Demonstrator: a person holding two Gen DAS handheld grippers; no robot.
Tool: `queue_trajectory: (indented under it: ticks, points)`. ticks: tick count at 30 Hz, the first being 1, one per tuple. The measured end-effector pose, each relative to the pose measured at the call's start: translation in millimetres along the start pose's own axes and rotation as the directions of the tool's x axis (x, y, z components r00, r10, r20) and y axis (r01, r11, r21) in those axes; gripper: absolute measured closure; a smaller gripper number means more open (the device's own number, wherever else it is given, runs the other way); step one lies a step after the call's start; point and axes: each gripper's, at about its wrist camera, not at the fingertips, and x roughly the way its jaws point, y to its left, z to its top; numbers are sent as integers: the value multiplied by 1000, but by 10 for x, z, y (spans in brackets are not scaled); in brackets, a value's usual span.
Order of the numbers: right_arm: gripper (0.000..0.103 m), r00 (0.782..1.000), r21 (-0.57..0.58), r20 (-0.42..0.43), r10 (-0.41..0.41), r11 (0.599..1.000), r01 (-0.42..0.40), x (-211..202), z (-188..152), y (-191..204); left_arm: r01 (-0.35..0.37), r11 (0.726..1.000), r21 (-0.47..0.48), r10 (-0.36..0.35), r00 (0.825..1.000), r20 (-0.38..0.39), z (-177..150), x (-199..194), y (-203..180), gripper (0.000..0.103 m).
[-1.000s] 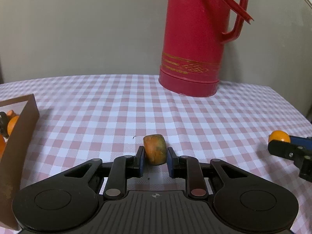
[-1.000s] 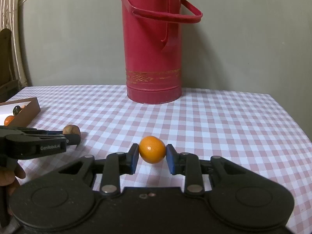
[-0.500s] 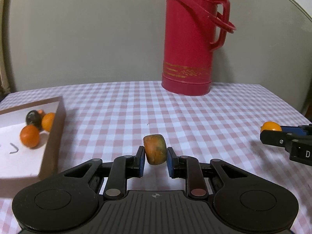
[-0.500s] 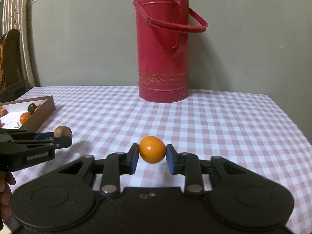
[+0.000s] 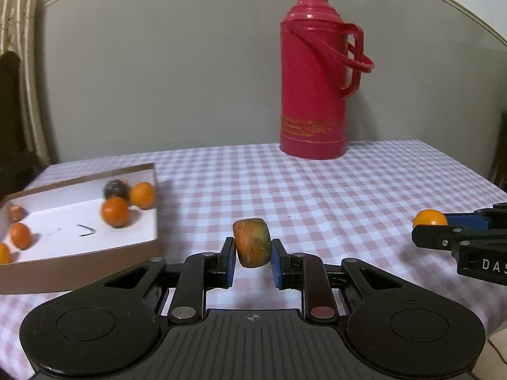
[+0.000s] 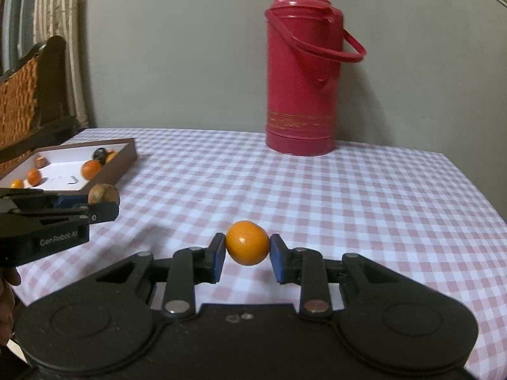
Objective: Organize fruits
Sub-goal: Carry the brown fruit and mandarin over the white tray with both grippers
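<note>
In the right wrist view, the side of the left gripper carries the pale lettering "GenRobot.AI" along its black body. In the left wrist view, the side of the right gripper shows the white capitals "DAS" at the frame's edge, where the word is cut off. The red thermos flask bears a gold band of ornament near its base; no letters can be read in it.

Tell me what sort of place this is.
Probably a home dining or kitchen corner: a checked tablecloth covers the table, a red thermos flask stands at its back against a plain wall, and a woven wicker chair sits at the left.
</note>
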Motion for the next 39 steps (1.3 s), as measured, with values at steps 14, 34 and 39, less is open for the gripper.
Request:
queue_trajectory:
  ticks: [14,34,39]
  points:
    - [81,991,-114,31,133,985,-129,-218,26,777,-103,993,-61,106,993,56,-164,-535,586,80]
    - [81,935,-266,63,349,909,-321,-70,278,1959,-316,927,-202,336,939,71,-338,-871,1814,80]
    - [81,925,-286,71,373,896,-339,54,386,2156,-351,911,-219,374,924,77,-320,-856,2063,80]
